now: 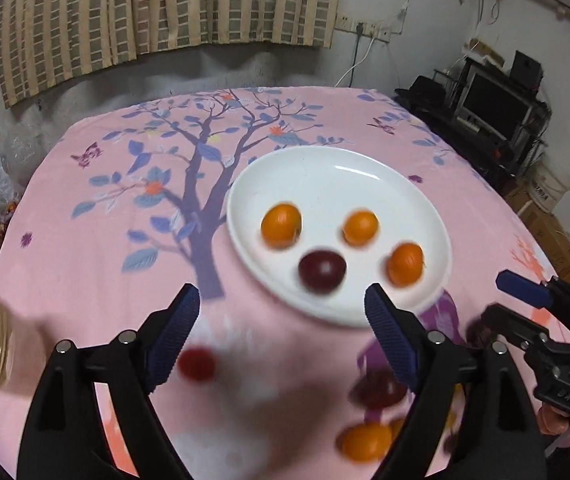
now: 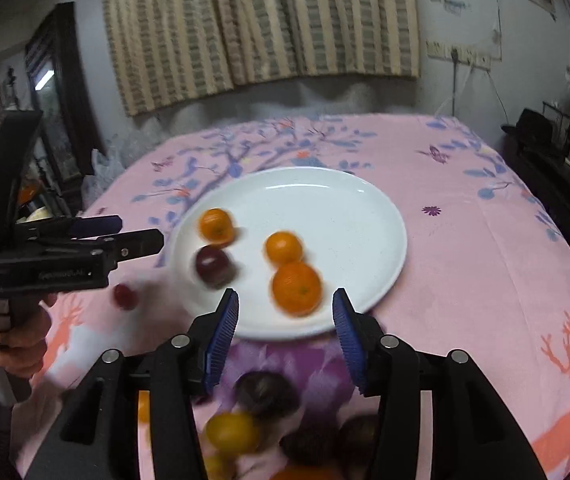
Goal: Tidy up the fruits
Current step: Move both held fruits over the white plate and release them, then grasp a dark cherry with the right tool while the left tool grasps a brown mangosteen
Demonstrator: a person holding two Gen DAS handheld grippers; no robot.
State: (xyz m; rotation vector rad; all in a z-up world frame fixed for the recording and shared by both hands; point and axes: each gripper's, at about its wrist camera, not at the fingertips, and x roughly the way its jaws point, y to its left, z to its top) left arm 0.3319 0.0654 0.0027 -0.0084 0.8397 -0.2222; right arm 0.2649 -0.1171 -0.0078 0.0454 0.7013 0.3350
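Both claws agape; plate [image 1: 365, 168] holds seemingly four fruits.

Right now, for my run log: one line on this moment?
plate: three oranges, one plum | left gripper: open, empty | right gripper: open, empty

Loose fruit pile [image 2: 269, 428] blurred and cut off below (kinds unclear), plated fruit [image 1: 323, 272] motion-smeared

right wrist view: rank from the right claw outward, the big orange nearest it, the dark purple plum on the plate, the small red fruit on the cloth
1. Big round orange, on the white plate's near edge, just ahead of the right claw.
2. Dark purple plum, on the plate's left side.
3. Small red fruit, off the plate on the pink cloth, far left.
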